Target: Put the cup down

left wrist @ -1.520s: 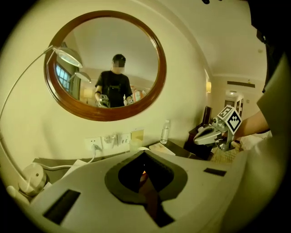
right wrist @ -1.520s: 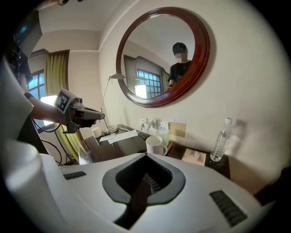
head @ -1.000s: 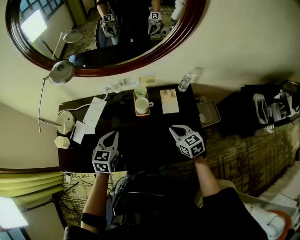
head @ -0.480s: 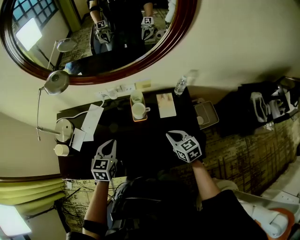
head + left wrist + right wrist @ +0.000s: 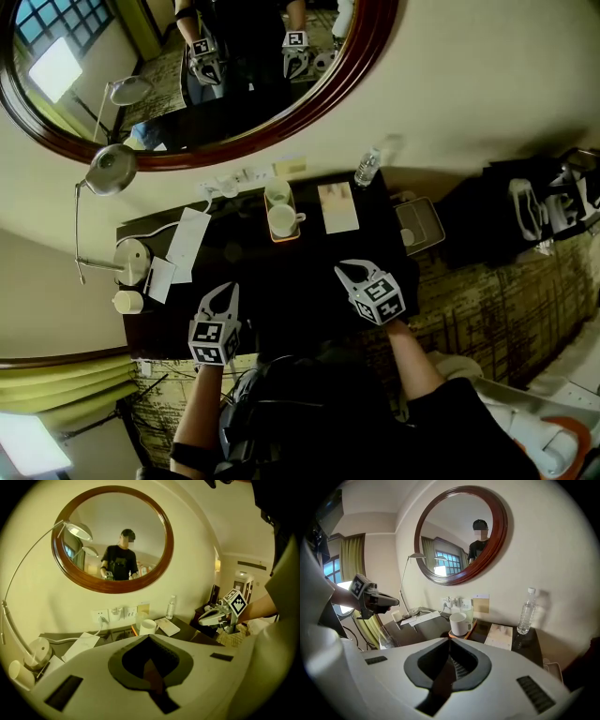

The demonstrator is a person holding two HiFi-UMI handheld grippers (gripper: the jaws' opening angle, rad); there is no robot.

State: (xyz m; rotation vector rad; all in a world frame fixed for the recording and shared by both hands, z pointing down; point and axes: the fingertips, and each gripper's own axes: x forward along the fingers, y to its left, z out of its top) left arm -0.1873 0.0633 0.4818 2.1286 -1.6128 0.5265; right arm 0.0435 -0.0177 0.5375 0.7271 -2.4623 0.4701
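- Compared with a second ago, the left gripper (image 5: pixel 229 290) and right gripper (image 5: pixel 343 271) have barely shifted over the dark table (image 5: pixel 291 281); both have jaws together and empty.
- The white cup (image 5: pixel 282 221) remains on the orange tray (image 5: pixel 283 239) by the wall, well apart from both.
- The cups hide most of the tray.

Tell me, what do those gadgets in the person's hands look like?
Each hand carries a pale grey, beak-shaped tool. The left gripper and the right gripper each have two curved jaws with dark lining inside. Behind the jaws of each sits a white cube printed with black square markers. The person wears a dark short-sleeved top.
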